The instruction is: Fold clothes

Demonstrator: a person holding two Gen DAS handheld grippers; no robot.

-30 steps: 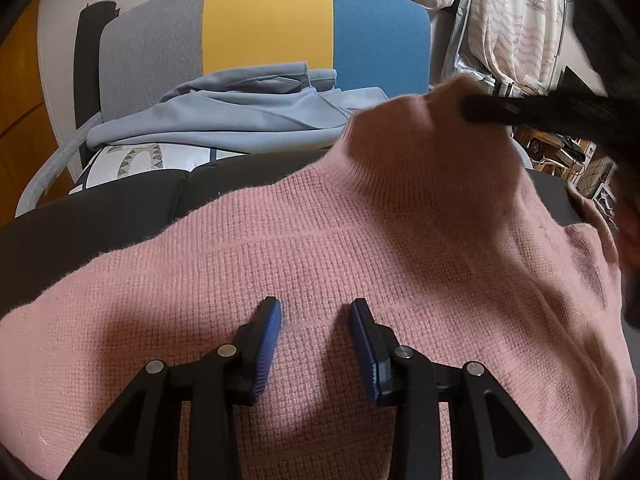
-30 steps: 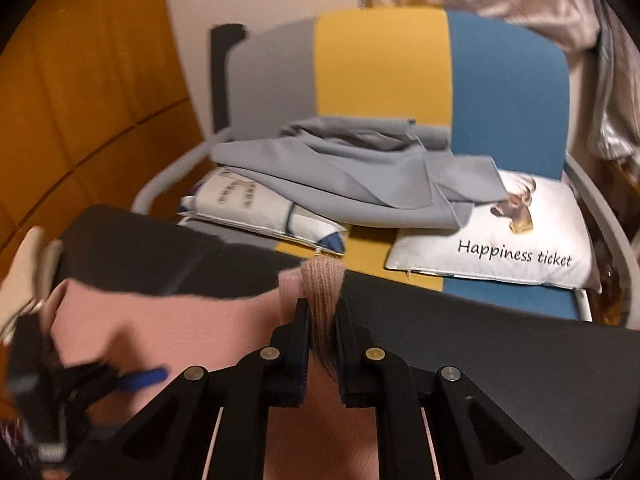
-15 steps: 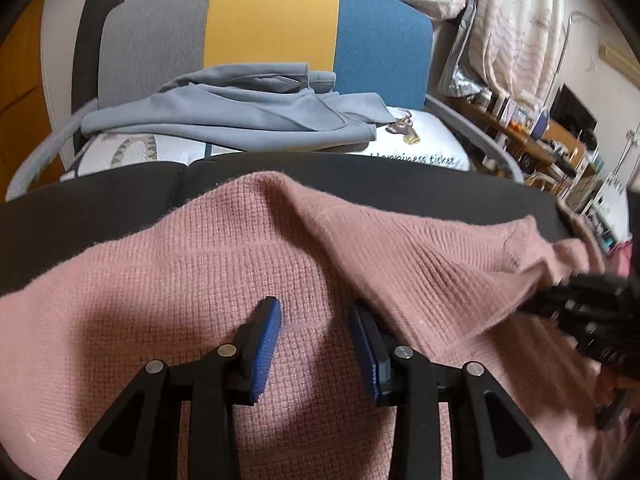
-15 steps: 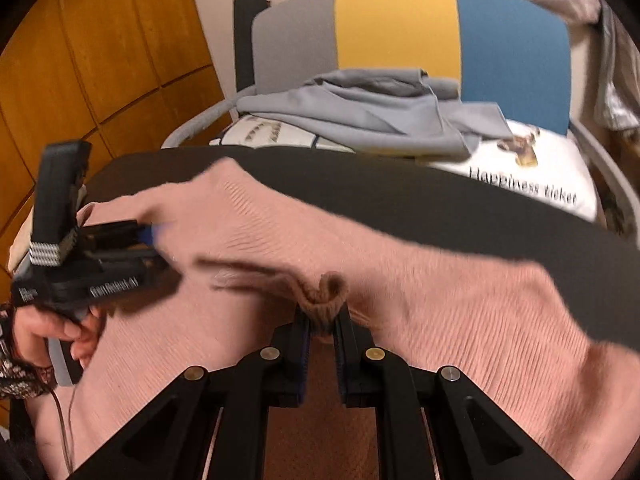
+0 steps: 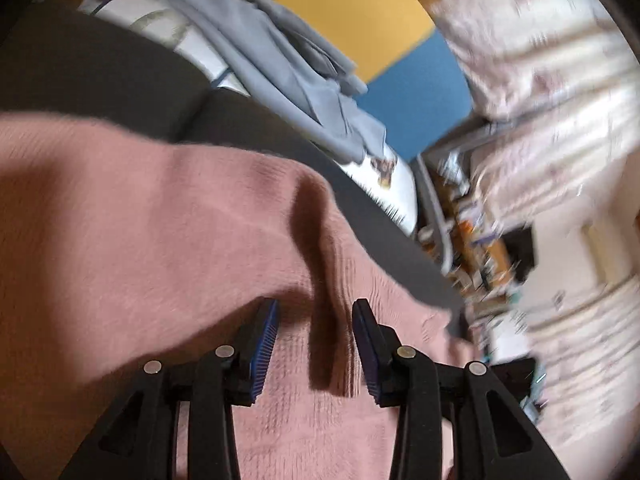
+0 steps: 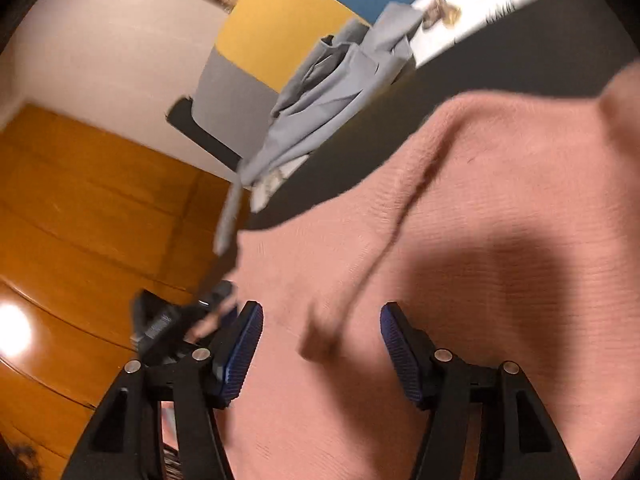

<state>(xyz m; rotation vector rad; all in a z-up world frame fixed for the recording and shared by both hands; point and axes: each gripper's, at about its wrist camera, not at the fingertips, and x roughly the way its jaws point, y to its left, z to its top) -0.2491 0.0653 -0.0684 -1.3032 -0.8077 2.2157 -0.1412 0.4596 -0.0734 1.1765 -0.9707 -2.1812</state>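
**Both grippers spread over a pink knit sweater on a dark table**

Left wrist view: the left gripper [image 5: 314, 322] has its two blue-padded fingers spread apart with nothing between them, poised over the pink sweater [image 5: 168, 240]. The sweater covers the lower and left parts of the frame, lying on a dark tabletop [image 5: 100, 80]. A raised fold of the knit runs down toward the gap between the fingers and casts a dark shadow there. Beyond the table's far edge stands a chair with a grey, yellow and blue backrest [image 5: 360, 28]. A grey garment [image 5: 288, 64] lies draped on the chair over a white cushion [image 5: 390, 184]. The right side of the frame is smeared by motion, so the room clutter there cannot be made out.

Right wrist view: the right gripper [image 6: 322, 324] is wide open and holds nothing. The pink sweater [image 6: 480, 200] fills the lower right, with a ridge running diagonally and a loose end lying between the fingers. Its left edge lies on the dark tabletop [image 6: 500, 60]. The grey garment [image 6: 332, 92], the chair backrest [image 6: 280, 28] and a wooden panelled wall [image 6: 80, 220] lie beyond. Beside the left finger, a blurred dark device with what may be a fingertip on it shows.
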